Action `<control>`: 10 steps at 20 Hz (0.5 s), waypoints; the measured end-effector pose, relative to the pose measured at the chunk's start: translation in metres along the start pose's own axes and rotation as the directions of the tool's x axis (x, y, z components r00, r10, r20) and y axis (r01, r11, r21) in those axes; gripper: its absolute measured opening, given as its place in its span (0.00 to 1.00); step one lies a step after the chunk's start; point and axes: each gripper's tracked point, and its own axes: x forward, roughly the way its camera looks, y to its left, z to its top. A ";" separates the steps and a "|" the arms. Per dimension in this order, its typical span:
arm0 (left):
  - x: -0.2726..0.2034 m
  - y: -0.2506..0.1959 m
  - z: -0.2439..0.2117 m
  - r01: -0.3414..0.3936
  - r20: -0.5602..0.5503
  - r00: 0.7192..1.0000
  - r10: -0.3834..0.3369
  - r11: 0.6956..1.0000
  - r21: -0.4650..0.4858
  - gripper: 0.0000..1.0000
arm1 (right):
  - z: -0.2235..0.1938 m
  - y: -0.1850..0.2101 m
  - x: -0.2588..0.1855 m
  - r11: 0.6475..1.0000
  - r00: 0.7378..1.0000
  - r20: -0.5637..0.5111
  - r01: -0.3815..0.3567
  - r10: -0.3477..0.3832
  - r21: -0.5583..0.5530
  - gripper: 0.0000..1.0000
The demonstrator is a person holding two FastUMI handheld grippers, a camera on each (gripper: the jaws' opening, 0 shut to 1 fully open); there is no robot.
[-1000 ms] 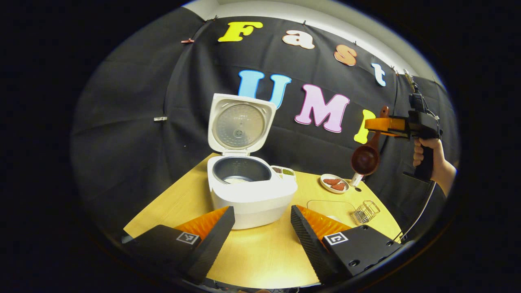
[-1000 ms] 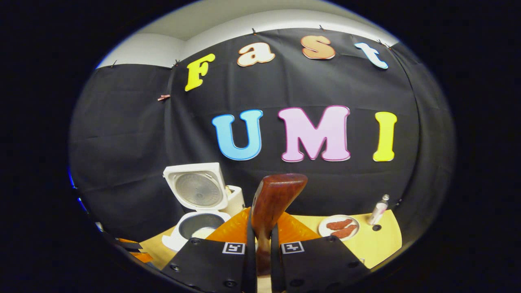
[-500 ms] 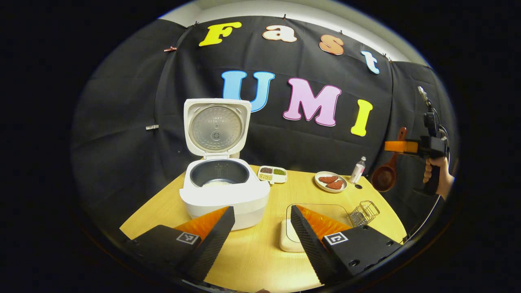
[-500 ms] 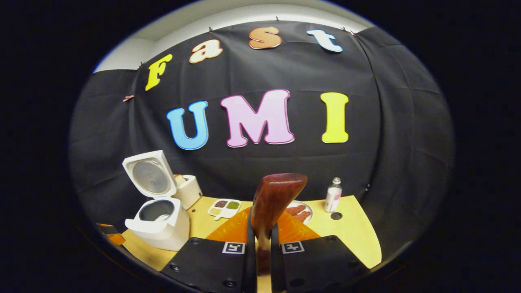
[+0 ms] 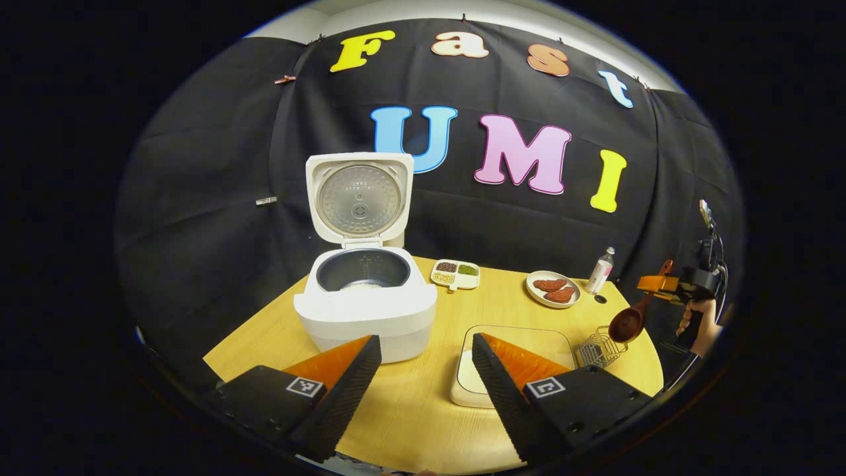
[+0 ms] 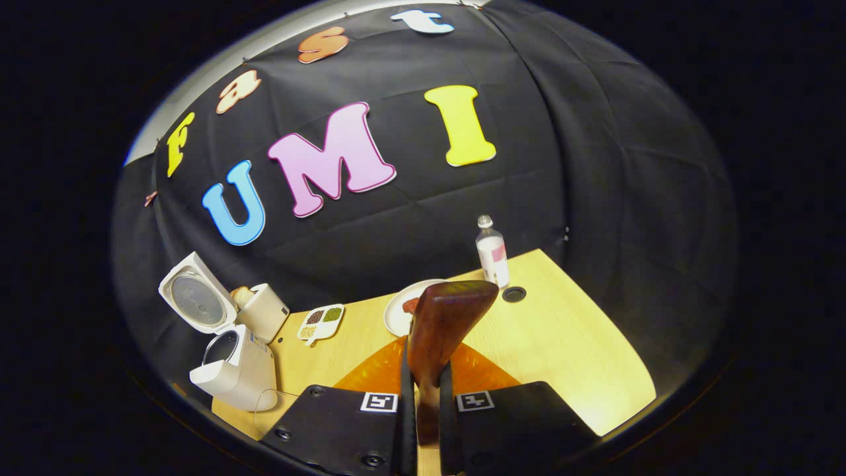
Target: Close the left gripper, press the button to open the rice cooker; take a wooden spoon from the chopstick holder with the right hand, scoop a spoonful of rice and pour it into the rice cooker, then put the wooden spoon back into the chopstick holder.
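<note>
The right tool (image 6: pixel 423 403) gripped the wooden spoon (image 6: pixel 439 344) by its handle, both fingers pressed against it, with the handle's end rising between them in the right gripper view. Seen from the left gripper view, the same spoon (image 5: pixel 633 317) hung with its bowl downward just above the wire chopstick holder (image 5: pixel 600 347), which stood at the right edge of the tabletop (image 5: pixel 423 410). The spoon's long axis ran at a slant, handle up toward the person's hand (image 5: pixel 700 324) and bowl down toward the holder, so the return appeared to turn on lowering the bowl straight into the basket's open top. Whether the bowl already touched the wire could not be told.

The left tool (image 5: pixel 426 377) hovered over the near edge of the tabletop with its fingers spread apart, holding nothing, well apart from the holder; the right hand was plainly the nearer. The rice cooker (image 5: pixel 365 304) stood with its lid up, white rice visible in the pot, and a clear rice container (image 5: pixel 509 357) lay between it and the holder. The pouring step looked done, with only the spoon's return left.
</note>
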 end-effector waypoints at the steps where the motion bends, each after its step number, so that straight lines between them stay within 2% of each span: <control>1: -0.001 0.000 0.000 -0.011 -0.003 1.000 0.011 1.000 0.002 0.96 | -0.008 -0.003 0.005 1.000 1.000 -0.012 0.004 -0.004 0.010 0.18; 4: -0.003 0.002 0.004 -0.038 -0.006 0.999 0.038 0.999 0.018 0.95 | -0.027 -0.016 0.024 0.999 0.998 -0.035 0.047 -0.047 0.012 0.18; 8: -0.005 0.009 0.008 -0.057 -0.013 0.998 0.057 0.998 0.007 0.96 | -0.052 -0.031 0.035 0.987 0.992 -0.077 0.105 -0.096 0.123 0.18; 10: -0.005 0.015 0.012 -0.069 -0.009 0.998 0.069 0.998 0.006 0.95 | -0.057 -0.037 0.035 0.983 0.990 -0.070 0.128 -0.120 0.131 0.19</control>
